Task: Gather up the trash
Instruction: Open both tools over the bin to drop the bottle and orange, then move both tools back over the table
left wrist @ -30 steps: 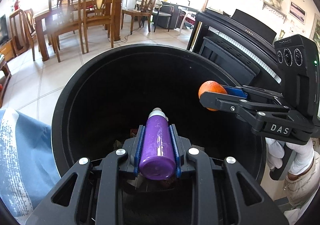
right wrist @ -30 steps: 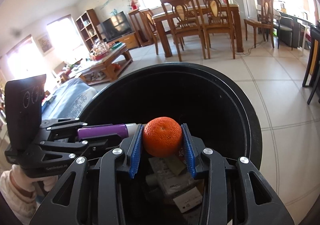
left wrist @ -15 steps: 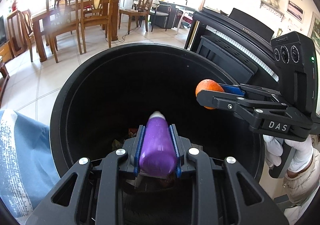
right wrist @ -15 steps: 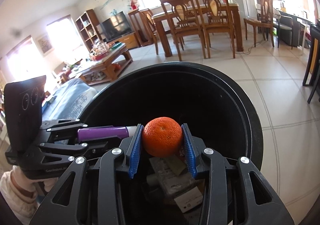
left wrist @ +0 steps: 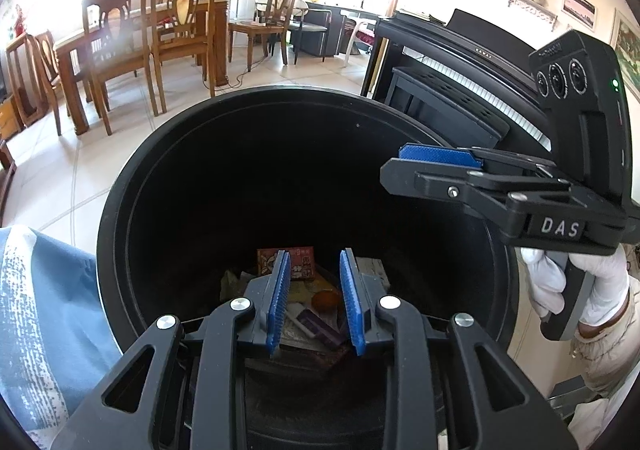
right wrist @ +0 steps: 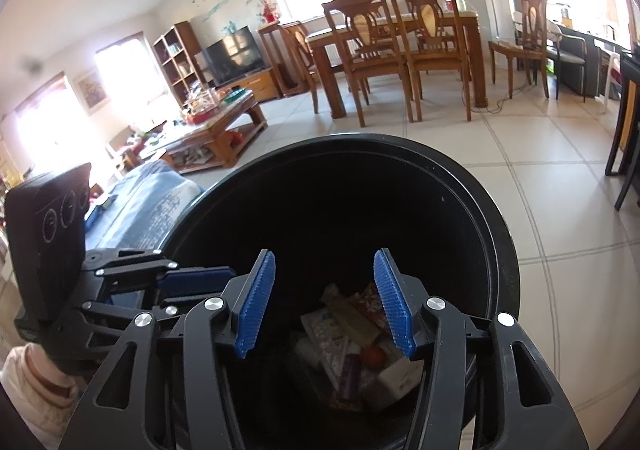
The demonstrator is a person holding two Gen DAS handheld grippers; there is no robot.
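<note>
Both tongs hang over the mouth of a black bin (left wrist: 120, 209), and both are spread apart with nothing between their blue pads. The left tongs (left wrist: 312, 262) sit low over the near rim, pointing down into the bin. The right tongs (right wrist: 324, 262) do the same from the other side; in the left view they (left wrist: 404, 165) reach in from the right, held by a white-gloved hand (left wrist: 580, 282).

At the bottom of the bin lies a heap of trash. An orange (left wrist: 326, 300) rests there, and in the right view the orange (right wrist: 374, 356) sits just beside a purple bottle (right wrist: 350, 370). The purple bottle (left wrist: 320, 328) lies on its side among paper wrappers. A red printed box (left wrist: 298, 264) lies further back in the pile, partly hidden by the left pad. Pale cartons and packets (right wrist: 332, 334) fill the rest of the bottom.

The bin stands on a tiled floor (right wrist: 540, 189). A blue cloth (left wrist: 44, 310) lies against its left side. Beyond it stand a wooden dining table with chairs (right wrist: 400, 49) and a black piano (left wrist: 460, 89).
</note>
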